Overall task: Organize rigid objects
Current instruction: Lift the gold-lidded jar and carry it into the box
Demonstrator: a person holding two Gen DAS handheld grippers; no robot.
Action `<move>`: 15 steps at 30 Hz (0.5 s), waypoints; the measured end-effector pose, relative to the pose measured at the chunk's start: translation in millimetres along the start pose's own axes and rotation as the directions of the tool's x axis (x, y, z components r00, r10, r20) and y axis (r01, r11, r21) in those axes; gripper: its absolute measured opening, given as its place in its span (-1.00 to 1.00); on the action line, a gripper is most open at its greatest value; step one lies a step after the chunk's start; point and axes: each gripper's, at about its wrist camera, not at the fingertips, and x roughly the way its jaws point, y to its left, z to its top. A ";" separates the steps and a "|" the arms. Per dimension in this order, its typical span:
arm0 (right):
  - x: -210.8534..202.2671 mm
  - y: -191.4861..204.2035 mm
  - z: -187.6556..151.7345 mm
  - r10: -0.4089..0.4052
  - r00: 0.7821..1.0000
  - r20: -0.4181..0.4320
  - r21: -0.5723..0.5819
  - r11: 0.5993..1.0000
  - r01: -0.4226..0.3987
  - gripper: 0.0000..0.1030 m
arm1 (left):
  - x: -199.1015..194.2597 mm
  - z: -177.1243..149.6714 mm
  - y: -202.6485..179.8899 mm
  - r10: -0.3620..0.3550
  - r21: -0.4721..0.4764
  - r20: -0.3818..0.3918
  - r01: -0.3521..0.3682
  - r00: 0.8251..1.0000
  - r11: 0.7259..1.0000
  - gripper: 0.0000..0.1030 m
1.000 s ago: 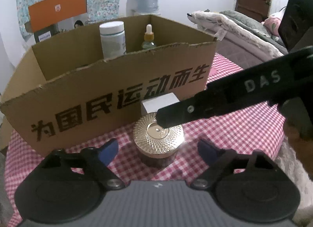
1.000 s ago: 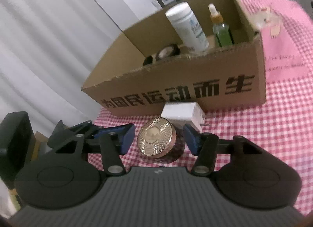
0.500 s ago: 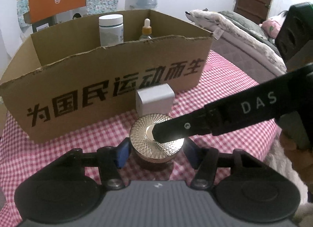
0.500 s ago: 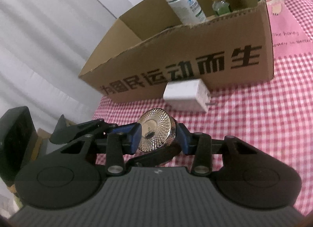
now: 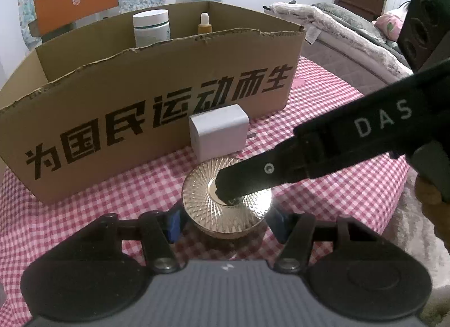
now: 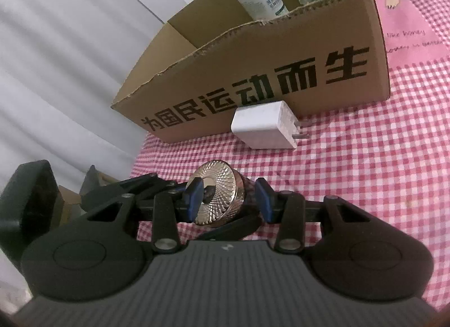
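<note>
We are clamping the gold-lidded jar [image 5: 226, 208] with both grippers: left gripper [image 5: 226, 224] partly closed on its sides, right gripper [image 6: 229, 201] pinching lid to base, on the checkered tablecloth [image 5: 112, 194] before the cardboard box [image 5: 140, 96].

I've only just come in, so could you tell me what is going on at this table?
A person is tidying small items into a cardboard box on a checked tablecloth, with a gripper in each hand. Both grippers are at a jar with a gold faceted lid: the left gripper grips its body, while the right gripper has one finger across the lid and the other beside the jar. A white bottle and a dropper bottle already stand in the box; a white charger lies just outside.
</note>
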 end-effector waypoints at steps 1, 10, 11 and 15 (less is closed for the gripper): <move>0.2 -0.2 -0.3 0.002 1.000 -0.001 0.001 1.000 -0.002 -0.21 | 0.2 0.3 -0.2 0.001 0.000 0.002 -0.001 1.000 1.000 0.17; 0.6 3.1 -5.0 0.004 1.000 0.001 -0.024 1.000 -0.004 -0.26 | -1.6 -1.3 -2.6 0.020 -0.006 0.016 -0.020 1.000 1.000 0.11; 0.3 4.0 -5.1 0.001 1.000 0.002 -0.028 1.000 -0.001 -0.26 | -2.2 -1.5 -2.6 0.020 -0.010 0.016 -0.019 1.000 1.000 0.11; -0.7 8.1 -7.2 -0.010 1.000 0.004 -0.044 0.999 0.010 -0.27 | -6.2 -1.4 -1.8 0.013 -0.021 0.022 -0.012 1.000 1.000 0.11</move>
